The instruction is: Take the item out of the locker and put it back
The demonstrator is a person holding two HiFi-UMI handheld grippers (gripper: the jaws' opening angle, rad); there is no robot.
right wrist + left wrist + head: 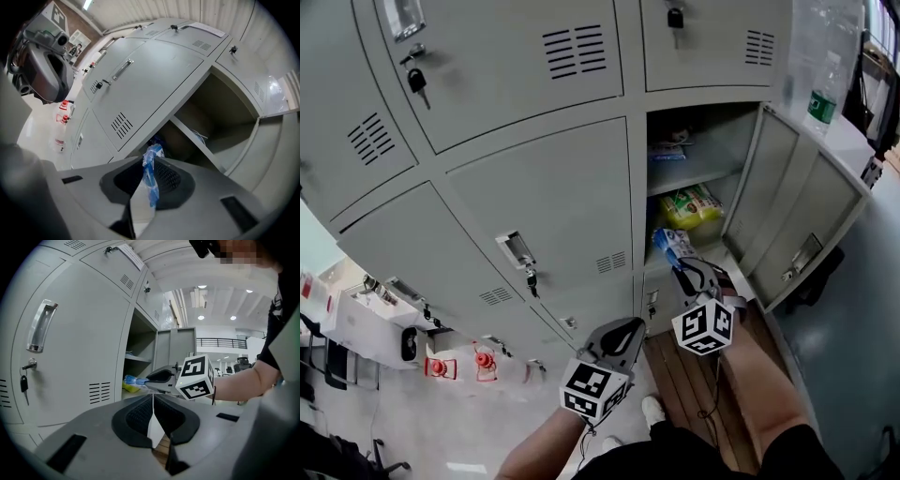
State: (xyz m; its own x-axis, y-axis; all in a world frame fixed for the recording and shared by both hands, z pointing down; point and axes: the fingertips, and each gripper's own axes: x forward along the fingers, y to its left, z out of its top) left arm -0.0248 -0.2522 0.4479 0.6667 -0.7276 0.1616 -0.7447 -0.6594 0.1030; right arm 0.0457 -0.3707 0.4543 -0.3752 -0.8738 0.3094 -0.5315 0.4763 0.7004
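My right gripper (682,269) is shut on a blue-and-white plastic packet (671,244), held just in front of the open locker (698,155), near its lower compartment. In the right gripper view the packet (150,174) is pinched between the pads, its top sticking out toward the locker opening (220,117). A yellow-green bag (692,205) lies in the lower compartment and another blue-white pack (668,150) on the shelf above. My left gripper (622,334) hangs lower, left of the right one, shut with nothing in it (153,401); from there I see the right gripper's marker cube (194,378).
The locker door (797,211) stands swung open to the right. The neighbouring locker doors (548,206) are closed, with keys (531,278) in their locks. A water bottle (822,97) stands on the ledge at the upper right. Red objects (441,367) sit on the floor at the left.
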